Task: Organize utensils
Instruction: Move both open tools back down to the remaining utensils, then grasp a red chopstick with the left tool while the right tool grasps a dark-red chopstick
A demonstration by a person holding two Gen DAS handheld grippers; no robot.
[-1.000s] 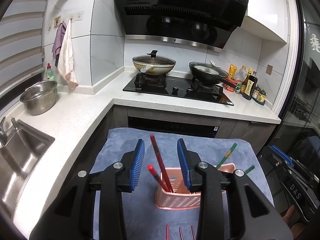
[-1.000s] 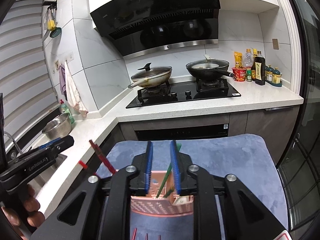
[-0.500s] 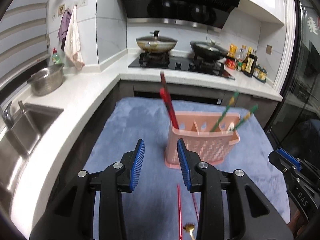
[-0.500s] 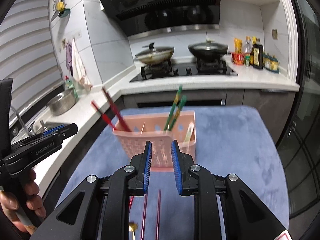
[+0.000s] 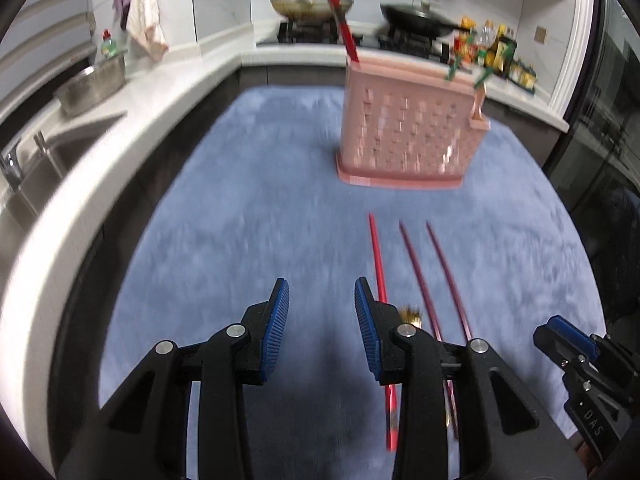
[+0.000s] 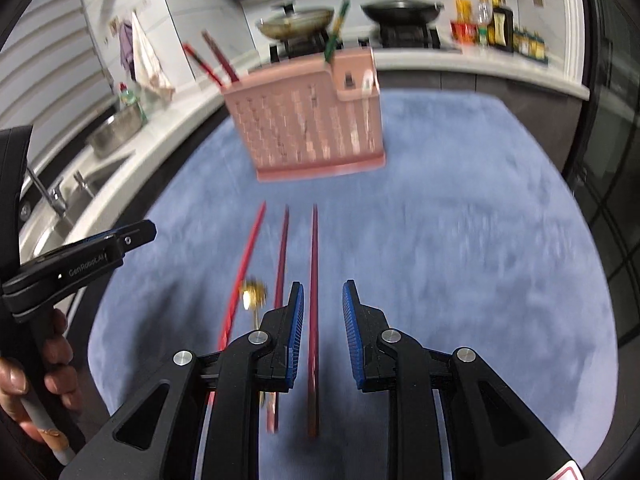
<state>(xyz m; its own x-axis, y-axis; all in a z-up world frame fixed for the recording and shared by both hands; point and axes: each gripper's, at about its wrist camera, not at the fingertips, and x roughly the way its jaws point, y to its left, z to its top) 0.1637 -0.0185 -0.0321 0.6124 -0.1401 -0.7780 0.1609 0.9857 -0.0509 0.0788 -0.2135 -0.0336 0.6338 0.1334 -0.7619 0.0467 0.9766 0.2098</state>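
I see a blue-grey mat (image 5: 256,216) spread over the work surface, with the white kitchen counter (image 5: 132,120) curving along its left and far sides. On the far part of the mat stands the pink slotted utensil holder (image 5: 408,132); red chopsticks (image 5: 342,28) lean out of its left end and green ones (image 6: 336,30) out of its right end.

My left gripper (image 5: 318,328) hangs over bare mat on the near side, its blue pads spread with nothing between them. My right gripper (image 6: 323,330) is lower right in the left wrist view; its pads stand a narrow gap apart, and a dark red chopstick (image 6: 314,280) lies on the mat in line with that gap, closer to the left pad. I cannot tell whether the pads touch it.

Nearer than the holder, three loose chopsticks lie side by side, pointing at it: a bright red chopstick (image 5: 378,264) on the left, a second dark red one (image 6: 282,256) in the middle, then the one under my right gripper. A small gold utensil head (image 6: 253,294) sits between the bright red stick and the middle one.
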